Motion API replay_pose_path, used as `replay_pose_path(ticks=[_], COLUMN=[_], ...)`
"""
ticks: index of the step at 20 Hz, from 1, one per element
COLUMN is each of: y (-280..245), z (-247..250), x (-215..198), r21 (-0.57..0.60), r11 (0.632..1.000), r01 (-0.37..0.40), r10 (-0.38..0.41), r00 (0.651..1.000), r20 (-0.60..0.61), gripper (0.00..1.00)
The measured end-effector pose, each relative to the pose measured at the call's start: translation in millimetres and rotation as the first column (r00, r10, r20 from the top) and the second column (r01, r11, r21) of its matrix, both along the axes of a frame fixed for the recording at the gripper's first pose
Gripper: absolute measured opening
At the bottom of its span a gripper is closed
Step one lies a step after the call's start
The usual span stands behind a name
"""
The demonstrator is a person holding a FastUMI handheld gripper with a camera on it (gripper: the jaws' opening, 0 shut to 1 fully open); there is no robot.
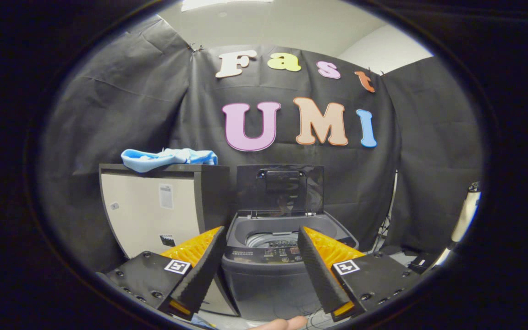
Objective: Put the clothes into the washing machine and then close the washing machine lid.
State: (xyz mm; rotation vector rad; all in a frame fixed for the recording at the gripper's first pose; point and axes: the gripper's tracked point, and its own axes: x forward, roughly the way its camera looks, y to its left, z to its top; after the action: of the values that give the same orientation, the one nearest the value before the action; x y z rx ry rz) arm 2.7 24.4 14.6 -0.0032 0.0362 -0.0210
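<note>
Hovering before the washing machine, my gripper is spread wide and holds nothing. Its lid stands upright; the blue clothes lie on the cabinet alongside, probably bunched.

Creased black cloth walls hang around the booth on three sides, clipped together where the panels meet at the top. Above them shows a plain white ceiling with a bright light strip. A beige cabinet with a dark top and dark side panel stands against the cloth. Dark cables trail down to the pale floor beside a white upright object.
</note>
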Motion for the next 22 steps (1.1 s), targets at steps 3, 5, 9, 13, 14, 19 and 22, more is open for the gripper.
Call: replay_pose_path(ticks=[3, 5, 9, 13, 14, 19, 22], y=[6, 15, 52, 118, 133, 198, 239], z=[11, 26, 58, 111, 126, 206, 244], x=[7, 14, 31, 65, 73, 110, 133], r21=[-0.008, 0.000, -0.017, -0.036, -0.039, -0.042, -0.052], r11=[1.000, 1.000, 0.999, 0.991, 0.989, 0.986, 0.977], r01=[0.003, -0.006, -0.041, -0.130, -0.143, -0.164, -0.205], r10=[-0.003, 0.006, 0.041, 0.133, 0.146, 0.168, 0.210], r00=[1.000, 1.000, 0.999, 0.989, 0.986, 0.977, 0.967], r20=[-0.016, 0.005, 0.014, 0.068, 0.076, 0.133, 0.147], gripper=[0.97, 0.97, 0.96, 0.95, 0.95, 0.97, 0.97])
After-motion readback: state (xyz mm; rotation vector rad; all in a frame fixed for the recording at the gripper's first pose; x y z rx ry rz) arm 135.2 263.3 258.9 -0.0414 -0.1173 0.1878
